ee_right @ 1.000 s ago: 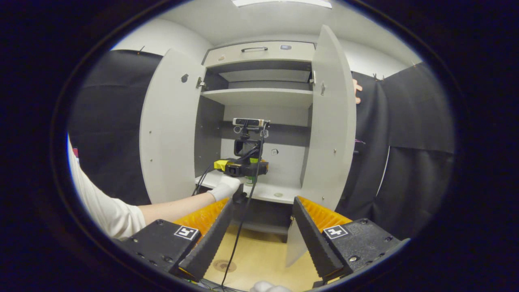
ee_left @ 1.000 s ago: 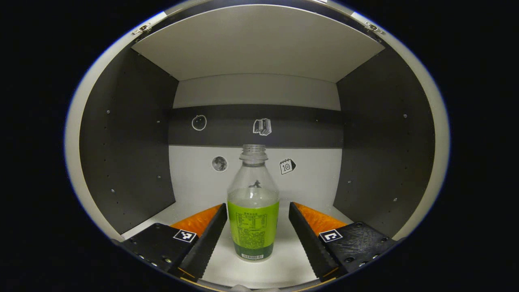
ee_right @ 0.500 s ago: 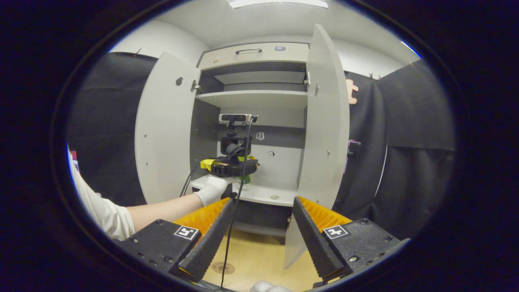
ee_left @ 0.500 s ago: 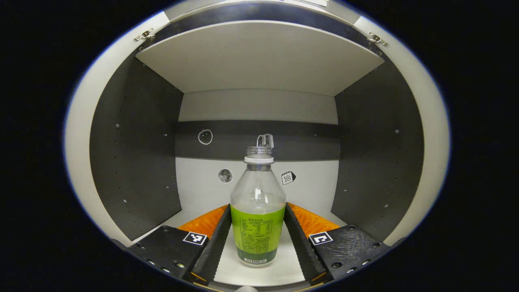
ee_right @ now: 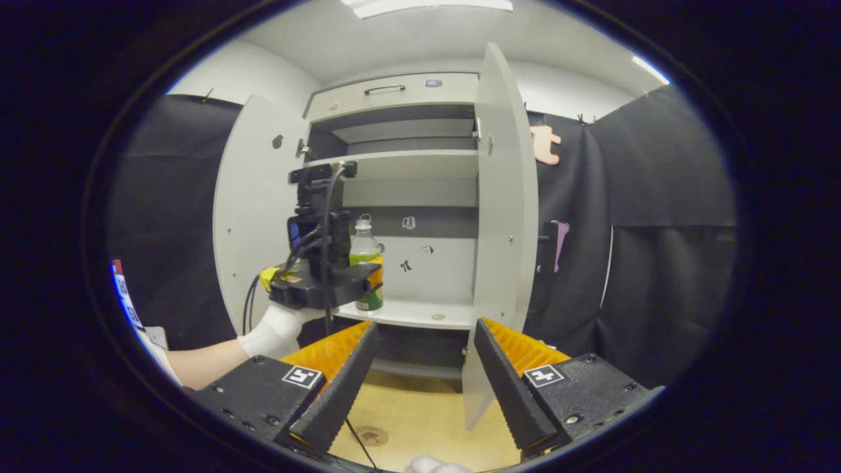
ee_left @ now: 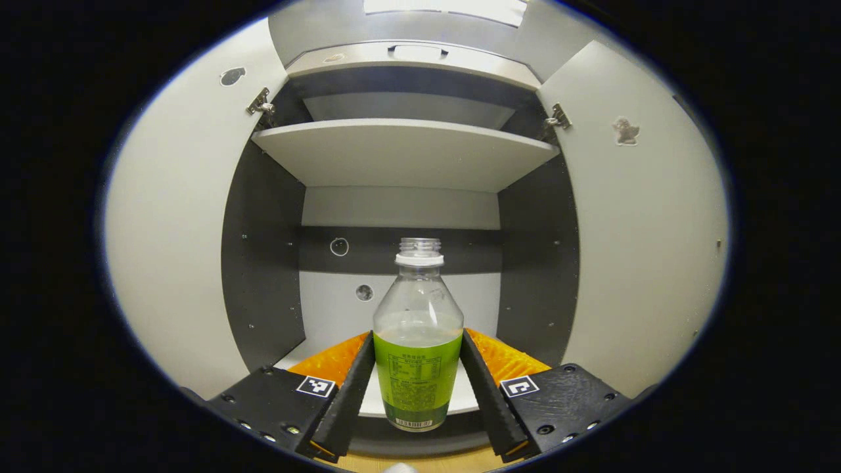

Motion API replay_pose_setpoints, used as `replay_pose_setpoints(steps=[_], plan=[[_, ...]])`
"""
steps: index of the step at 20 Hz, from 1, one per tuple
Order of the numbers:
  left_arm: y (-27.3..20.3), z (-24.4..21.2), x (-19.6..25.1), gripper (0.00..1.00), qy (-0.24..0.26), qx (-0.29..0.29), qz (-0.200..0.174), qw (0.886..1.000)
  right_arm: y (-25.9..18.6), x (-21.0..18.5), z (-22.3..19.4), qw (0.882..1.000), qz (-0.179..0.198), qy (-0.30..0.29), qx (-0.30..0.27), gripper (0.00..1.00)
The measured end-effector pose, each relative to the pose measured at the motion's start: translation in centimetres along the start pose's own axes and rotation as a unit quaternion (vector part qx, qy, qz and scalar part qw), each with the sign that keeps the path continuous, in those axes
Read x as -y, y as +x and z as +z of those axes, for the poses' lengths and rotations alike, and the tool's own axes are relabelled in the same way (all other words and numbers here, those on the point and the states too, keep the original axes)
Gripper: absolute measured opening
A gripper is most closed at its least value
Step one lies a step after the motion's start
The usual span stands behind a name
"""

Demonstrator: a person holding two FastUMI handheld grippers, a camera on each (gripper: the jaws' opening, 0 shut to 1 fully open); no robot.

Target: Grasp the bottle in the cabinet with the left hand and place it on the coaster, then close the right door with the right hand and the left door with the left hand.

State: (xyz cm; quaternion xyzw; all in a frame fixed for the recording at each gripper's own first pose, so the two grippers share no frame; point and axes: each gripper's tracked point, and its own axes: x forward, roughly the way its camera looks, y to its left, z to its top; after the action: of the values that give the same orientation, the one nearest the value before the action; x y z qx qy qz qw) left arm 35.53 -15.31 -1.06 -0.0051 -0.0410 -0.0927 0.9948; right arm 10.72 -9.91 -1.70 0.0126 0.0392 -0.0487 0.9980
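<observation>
Bottle (ee_left: 416, 341) clamped upright between the fingers of the left gripper (ee_left: 416, 384), both pressing on the green label, cap off, liquid up to about the top of the label. Base hanging just past the front edge of the lower shelf (ee_left: 463, 401), so lifted clear and nearly out of the cabinet (ee_left: 407, 157). Seen from the right gripper view: same bottle (ee_right: 365, 263) held by the gloved hand (ee_right: 272, 332) in front of the open cabinet. First step judged half done: grasp made, placing yet to come. Coaster possibly the small round disc (ee_right: 437, 316) on the shelf, too small to tell. Right gripper (ee_right: 420, 378) spread wide, holding nothing, well apart from the cabinet. Right door (ee_right: 502, 217) and left door (ee_right: 253, 210) both wide open, both closings left to do.
</observation>
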Motion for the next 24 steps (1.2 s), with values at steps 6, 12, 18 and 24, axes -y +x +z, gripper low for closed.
replay_pose_setpoints(steps=[6, 12, 18, 24], plan=[[-7.7, -2.0, 1.3, 0.76, 0.007, -0.013, -0.033, 0.999, -1.6, 1.8, -0.2, 0.999, -0.031, 0.004, 0.004, 0.97], [-13.5, -7.9, 1.2, 0.76, -0.001, -0.043, -0.05, 0.998, -3.0, 2.5, -0.8, 0.999, -0.047, -0.003, 0.001, 0.97], [-17.6, -14.5, 2.1, 0.8, -0.004, -0.05, -0.075, 0.996, -3.4, 2.3, -2.2, 0.998, -0.051, -0.013, -0.021, 0.95], [-19.8, -21.6, 3.1, 0.76, -0.031, -0.079, -0.095, 0.992, -3.2, 2.5, -3.6, 0.997, -0.054, -0.023, -0.043, 0.97]])
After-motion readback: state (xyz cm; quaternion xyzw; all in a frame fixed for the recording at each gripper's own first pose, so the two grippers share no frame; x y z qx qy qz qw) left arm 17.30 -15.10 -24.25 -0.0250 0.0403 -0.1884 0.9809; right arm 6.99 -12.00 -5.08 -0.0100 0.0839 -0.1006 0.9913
